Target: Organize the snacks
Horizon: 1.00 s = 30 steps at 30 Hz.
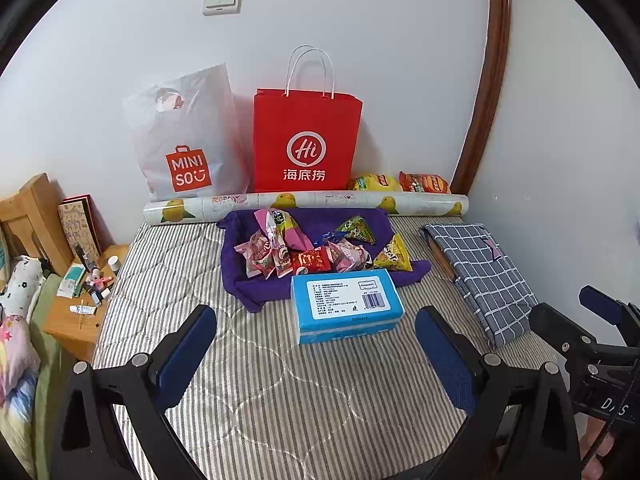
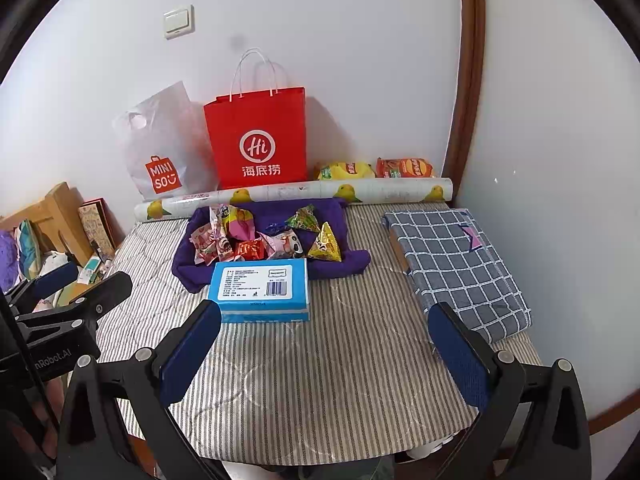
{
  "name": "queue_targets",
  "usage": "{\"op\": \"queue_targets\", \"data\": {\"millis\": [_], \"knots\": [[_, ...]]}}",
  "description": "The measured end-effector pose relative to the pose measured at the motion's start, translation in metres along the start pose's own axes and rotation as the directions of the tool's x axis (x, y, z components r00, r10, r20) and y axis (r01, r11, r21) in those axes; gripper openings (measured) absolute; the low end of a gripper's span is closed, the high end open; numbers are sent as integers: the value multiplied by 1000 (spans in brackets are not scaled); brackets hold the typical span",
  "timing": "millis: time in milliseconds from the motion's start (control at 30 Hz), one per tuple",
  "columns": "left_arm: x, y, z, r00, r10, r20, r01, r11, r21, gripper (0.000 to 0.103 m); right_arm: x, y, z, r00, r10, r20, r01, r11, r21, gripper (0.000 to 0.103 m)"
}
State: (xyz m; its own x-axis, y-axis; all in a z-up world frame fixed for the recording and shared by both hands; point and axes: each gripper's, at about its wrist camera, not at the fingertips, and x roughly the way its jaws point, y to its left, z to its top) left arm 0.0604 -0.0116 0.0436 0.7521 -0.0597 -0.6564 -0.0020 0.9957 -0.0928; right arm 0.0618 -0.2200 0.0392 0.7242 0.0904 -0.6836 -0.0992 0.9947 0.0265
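Observation:
Several small snack packets (image 1: 304,246) (image 2: 260,236) lie piled on a purple cloth (image 1: 240,280) (image 2: 192,268) in the middle of the striped mattress (image 1: 280,400). A blue box (image 1: 346,306) (image 2: 262,290) lies just in front of the pile. A yellow chip bag (image 1: 374,183) (image 2: 344,170) and an orange chip bag (image 1: 424,183) (image 2: 404,168) lie against the wall. My left gripper (image 1: 316,356) is open and empty, short of the blue box. My right gripper (image 2: 324,356) is open and empty, also short of the box.
A red paper bag (image 1: 306,140) (image 2: 258,136) and a white Miniso bag (image 1: 184,140) (image 2: 160,152) stand against the wall behind a lemon-print roll (image 1: 304,204) (image 2: 296,194). A folded checked cloth (image 1: 480,276) (image 2: 452,264) lies on the right. A cluttered wooden nightstand (image 1: 76,316) is left.

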Motion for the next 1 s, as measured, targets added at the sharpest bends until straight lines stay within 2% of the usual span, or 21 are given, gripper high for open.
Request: {"op": "queue_targets", "data": {"millis": [1000], "knots": [[1,0,-2,1000,-2,-6,2,1000,6,101,-2,-2,-2,1000,-4,6,4,1000,-1,102]]}}
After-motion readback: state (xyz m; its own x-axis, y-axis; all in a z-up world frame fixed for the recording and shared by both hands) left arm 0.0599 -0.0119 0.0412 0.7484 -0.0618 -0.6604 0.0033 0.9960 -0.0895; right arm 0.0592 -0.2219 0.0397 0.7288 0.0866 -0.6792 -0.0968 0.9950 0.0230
